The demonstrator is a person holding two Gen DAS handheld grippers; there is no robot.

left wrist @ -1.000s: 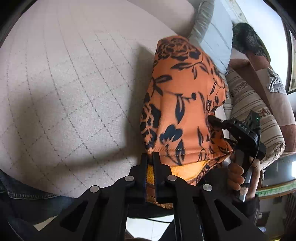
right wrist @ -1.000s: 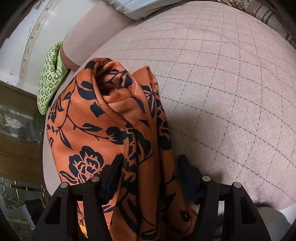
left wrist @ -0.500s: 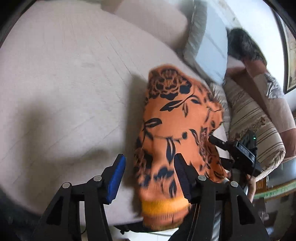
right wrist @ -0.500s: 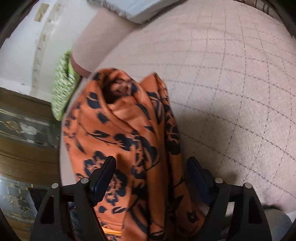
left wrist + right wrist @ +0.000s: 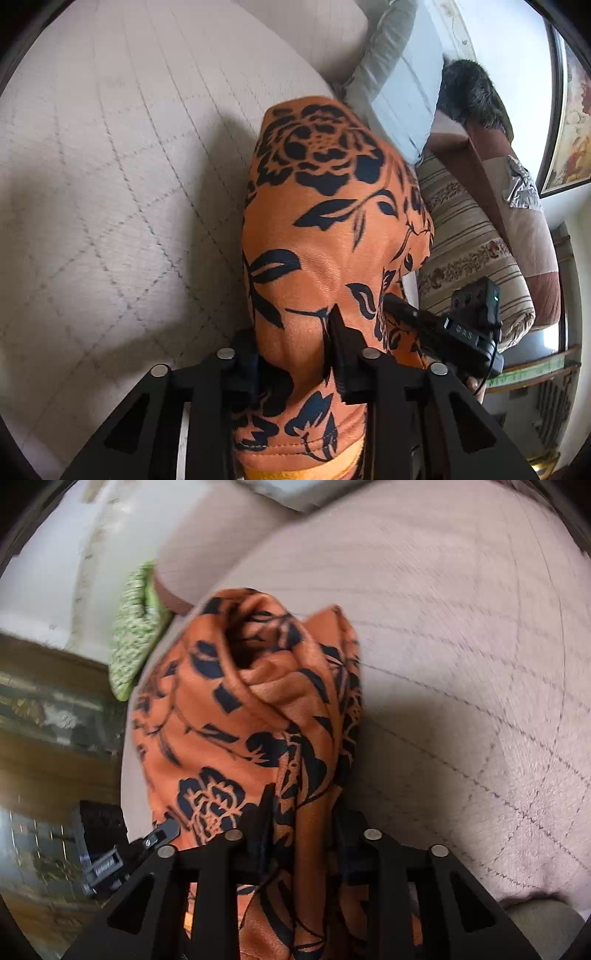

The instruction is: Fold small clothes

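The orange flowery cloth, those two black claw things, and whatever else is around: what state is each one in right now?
Orange floral garment: bunched into a loose roll on the quilted cushion, not flat.
Left gripper: closed on the garment's near end.
Right gripper: closed on a fold of the garment.
Green patterned cloth: lying at the cushion's far edge, blurred.
Grey pillow: leaning against the sofa back.

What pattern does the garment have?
Orange garment with black flowers and leaves; it shows best in the left wrist view.
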